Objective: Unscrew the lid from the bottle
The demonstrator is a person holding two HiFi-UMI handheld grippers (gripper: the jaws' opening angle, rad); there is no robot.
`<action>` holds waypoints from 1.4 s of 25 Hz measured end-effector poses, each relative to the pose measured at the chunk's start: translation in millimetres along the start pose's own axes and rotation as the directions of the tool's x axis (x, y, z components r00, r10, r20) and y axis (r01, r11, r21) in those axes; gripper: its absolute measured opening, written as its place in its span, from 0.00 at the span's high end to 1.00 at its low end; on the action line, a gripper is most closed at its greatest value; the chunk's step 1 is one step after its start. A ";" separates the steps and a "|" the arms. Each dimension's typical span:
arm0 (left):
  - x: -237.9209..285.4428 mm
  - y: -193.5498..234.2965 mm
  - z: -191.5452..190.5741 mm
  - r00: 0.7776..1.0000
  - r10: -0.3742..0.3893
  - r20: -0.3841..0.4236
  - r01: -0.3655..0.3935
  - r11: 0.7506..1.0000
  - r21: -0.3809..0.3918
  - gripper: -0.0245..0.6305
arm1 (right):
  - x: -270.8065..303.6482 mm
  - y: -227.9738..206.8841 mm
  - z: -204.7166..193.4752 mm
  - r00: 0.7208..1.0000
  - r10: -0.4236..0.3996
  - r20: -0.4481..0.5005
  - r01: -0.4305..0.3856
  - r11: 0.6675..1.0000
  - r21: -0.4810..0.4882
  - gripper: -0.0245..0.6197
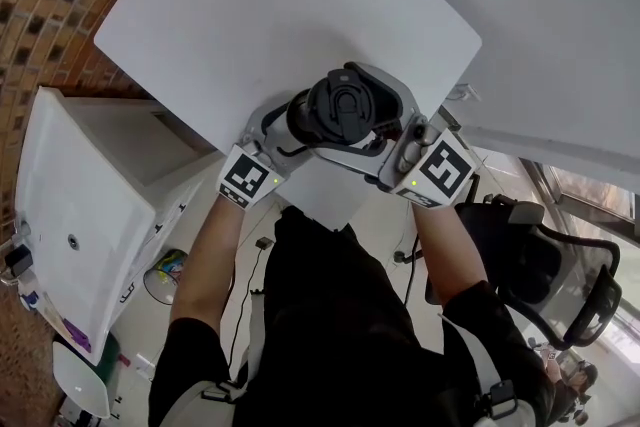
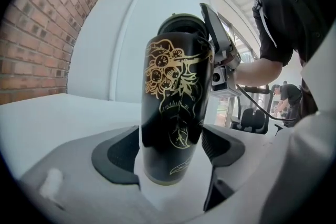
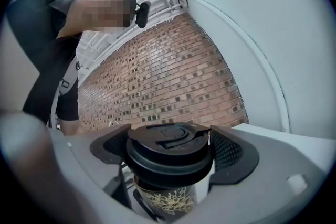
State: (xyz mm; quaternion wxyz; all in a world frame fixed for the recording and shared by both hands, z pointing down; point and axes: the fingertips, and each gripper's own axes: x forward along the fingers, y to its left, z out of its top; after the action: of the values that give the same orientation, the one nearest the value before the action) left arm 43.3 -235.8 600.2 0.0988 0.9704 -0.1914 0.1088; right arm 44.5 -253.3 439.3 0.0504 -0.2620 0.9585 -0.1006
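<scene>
Here, at the centre of the head view above the white surface (image 1: 250, 15), the left gripper (image 2: 172, 144) clamps the black gold-printed bottle (image 2: 176, 102) in its fingers while the right gripper (image 3: 168, 150) fingers grip its lid (image 3: 167, 136), so the twist should stay square to the bottle's axis.

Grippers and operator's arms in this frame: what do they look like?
Both the left gripper and right gripper have light grey moulded shells with curved black textured pads. Each carries a white cube with black square markers and a small green light. The person wears a black short-sleeved top.
</scene>
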 end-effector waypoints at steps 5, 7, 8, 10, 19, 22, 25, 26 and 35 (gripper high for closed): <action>-14.1 3.3 -10.3 0.999 0.038 -0.034 -0.038 0.999 -0.014 0.37 | -10.5 2.3 0.6 1.000 -0.026 0.015 0.026 1.000 0.008 0.24; -20.7 1.0 -14.1 0.997 0.054 -0.051 -0.055 0.998 -0.004 0.37 | -14.3 6.4 3.1 0.999 -0.025 0.021 0.025 1.000 0.008 0.24; -24.3 -0.7 -14.8 0.996 0.066 -0.054 -0.067 0.998 -0.003 0.37 | -16.1 9.6 4.0 1.000 -0.022 0.021 0.022 1.000 0.007 0.24; -30.2 -6.9 -15.1 0.995 0.085 -0.058 -0.086 0.996 -0.010 0.37 | -21.2 17.0 5.1 1.000 -0.015 0.021 0.014 1.000 0.006 0.24; -71.1 -30.6 10.6 0.985 0.171 0.012 -0.168 0.978 -0.127 0.38 | -44.7 58.1 24.9 0.994 0.049 0.099 -0.053 0.998 0.043 0.24; -85.5 -48.7 36.9 0.980 0.190 0.058 -0.176 0.967 -0.185 0.38 | -63.0 75.9 43.1 0.992 0.055 0.114 -0.064 0.995 0.075 0.24; -102.0 -68.0 69.2 0.978 0.182 0.100 -0.158 0.966 -0.205 0.40 | -82.8 87.3 60.3 0.992 0.040 0.118 -0.052 0.994 0.099 0.24; -107.9 -74.4 78.1 0.979 0.170 0.110 -0.146 0.969 -0.198 0.40 | -88.4 90.3 63.5 0.992 0.031 0.120 -0.043 0.994 0.099 0.24; -167.1 -128.0 108.1 0.983 0.086 0.163 -0.081 0.996 -0.040 0.96 | -94.1 156.9 73.0 0.992 0.002 0.129 -0.006 0.999 0.036 0.24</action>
State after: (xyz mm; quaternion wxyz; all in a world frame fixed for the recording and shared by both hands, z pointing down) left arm -38.5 -86.4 436.0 0.0943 0.9655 -0.2411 0.0294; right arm 58.9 -85.1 337.9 0.1171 -0.2651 0.9518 -0.1009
